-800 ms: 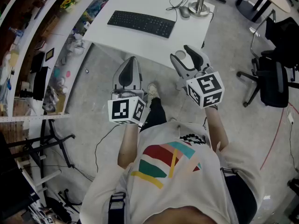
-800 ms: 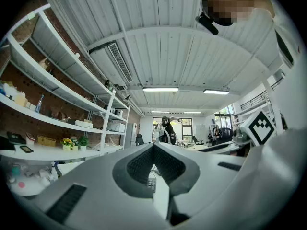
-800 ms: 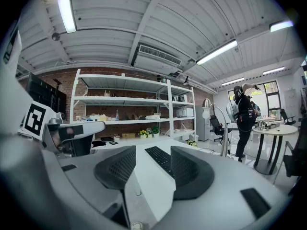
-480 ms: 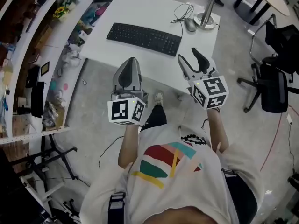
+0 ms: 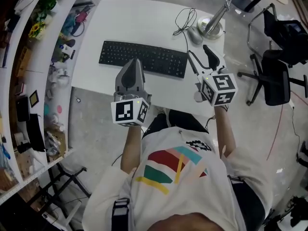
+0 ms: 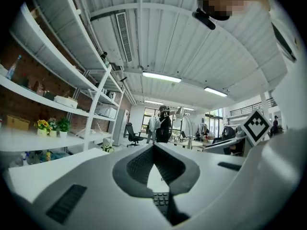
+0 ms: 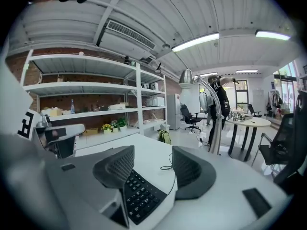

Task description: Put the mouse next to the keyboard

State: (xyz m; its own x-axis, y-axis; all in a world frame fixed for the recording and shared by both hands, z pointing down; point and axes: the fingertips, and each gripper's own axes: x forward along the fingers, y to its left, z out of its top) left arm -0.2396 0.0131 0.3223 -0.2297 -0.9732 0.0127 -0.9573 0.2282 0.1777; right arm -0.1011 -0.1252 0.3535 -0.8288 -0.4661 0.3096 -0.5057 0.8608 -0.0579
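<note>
A black keyboard (image 5: 143, 59) lies across the middle of the white table (image 5: 139, 23). The grey corded mouse (image 5: 194, 34) sits at the far right beside the lamp base (image 5: 211, 27), and its cable (image 5: 182, 18) loops behind the keyboard. My left gripper (image 5: 134, 63) hangs shut and empty over the keyboard's near edge, with keys (image 6: 160, 201) showing under its jaws (image 6: 153, 150). My right gripper (image 5: 200, 57) stands open with nothing between its fingers, just past the keyboard's right end (image 7: 139, 195) and short of the mouse. The right gripper view (image 7: 153, 164) does not show the mouse.
A desk lamp (image 7: 211, 114) rises at the table's far right corner. Shelving (image 5: 33, 57) with small items runs along the left. Black office chairs (image 5: 276, 57) stand on the floor to the right. A person (image 7: 220, 104) stands far off near a round table (image 7: 249, 123).
The table has come closer under the head view. Both grippers have moved forward from above the floor to above the table's near part, the right one nearing the keyboard's right end.
</note>
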